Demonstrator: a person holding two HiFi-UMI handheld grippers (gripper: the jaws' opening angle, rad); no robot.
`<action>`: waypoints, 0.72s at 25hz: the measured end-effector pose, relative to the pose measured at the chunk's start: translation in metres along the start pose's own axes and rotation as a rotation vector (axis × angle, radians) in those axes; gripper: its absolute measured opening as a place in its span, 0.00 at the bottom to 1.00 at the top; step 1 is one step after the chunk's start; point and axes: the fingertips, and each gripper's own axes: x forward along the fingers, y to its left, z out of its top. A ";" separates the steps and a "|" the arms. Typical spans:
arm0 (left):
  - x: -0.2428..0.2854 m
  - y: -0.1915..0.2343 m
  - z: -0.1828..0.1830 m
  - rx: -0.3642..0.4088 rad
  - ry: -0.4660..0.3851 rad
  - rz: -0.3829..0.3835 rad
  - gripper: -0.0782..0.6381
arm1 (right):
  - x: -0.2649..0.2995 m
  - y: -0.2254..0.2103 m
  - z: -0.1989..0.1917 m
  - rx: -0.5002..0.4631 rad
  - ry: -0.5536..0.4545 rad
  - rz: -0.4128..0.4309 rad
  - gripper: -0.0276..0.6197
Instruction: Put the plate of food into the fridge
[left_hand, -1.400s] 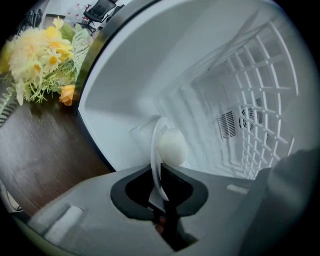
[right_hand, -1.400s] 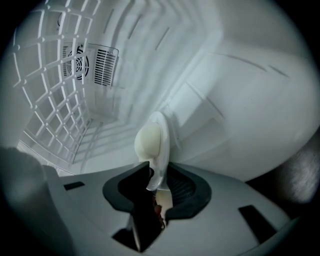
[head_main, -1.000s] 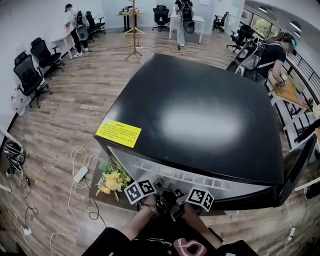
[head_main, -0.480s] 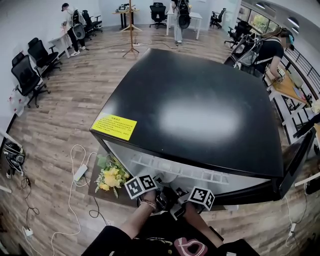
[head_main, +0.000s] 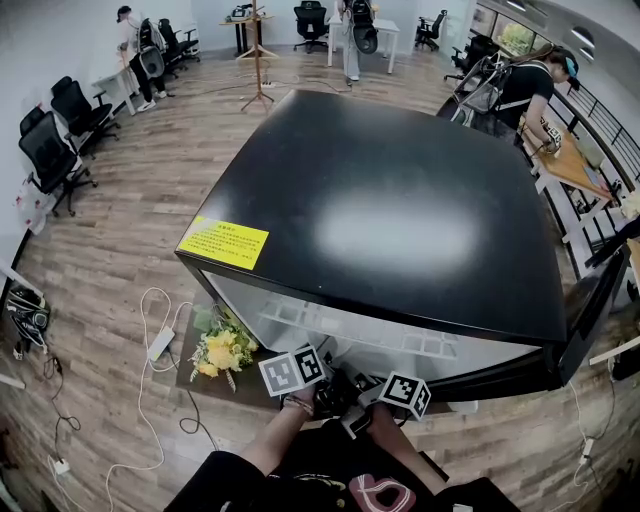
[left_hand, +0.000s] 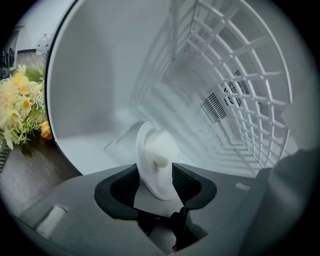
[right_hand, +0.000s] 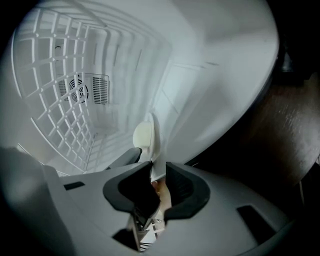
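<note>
A white plate (left_hand: 142, 150) with a pale bun (left_hand: 161, 150) on it is inside the open fridge (head_main: 400, 230), below the wire shelf (left_hand: 240, 90). My left gripper (left_hand: 156, 172) is opening, and the plate's rim stands between its pads without being pinched. The right gripper view shows the plate (right_hand: 155, 145) edge-on, with the bun (right_hand: 142, 135) on its left face. My right gripper (right_hand: 159, 175) is closing and pinches the opposite rim. In the head view both grippers, left (head_main: 315, 385) and right (head_main: 375, 395), reach into the fridge opening, which hides the plate.
The fridge's black top (head_main: 400, 120) overhangs the opening, and its door (head_main: 600, 320) stands open at the right. A fan vent (right_hand: 80, 90) sits on the back wall. Yellow flowers (head_main: 222, 350) and a power strip (head_main: 160, 345) lie on the floor at the left. People stand far off.
The left gripper's marker cube has shifted a little forward, toward the fridge opening. The right gripper has stayed about where it was. The head view has tilted slightly.
</note>
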 end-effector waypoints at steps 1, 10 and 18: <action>0.000 -0.001 0.000 0.003 0.002 -0.007 0.38 | -0.001 0.000 0.000 0.000 -0.002 0.002 0.20; 0.000 -0.012 -0.011 0.230 0.050 -0.006 0.54 | -0.006 -0.002 -0.003 -0.005 -0.019 0.003 0.19; -0.008 -0.011 -0.018 0.344 0.147 -0.047 0.58 | -0.011 0.001 -0.011 -0.041 -0.031 -0.003 0.19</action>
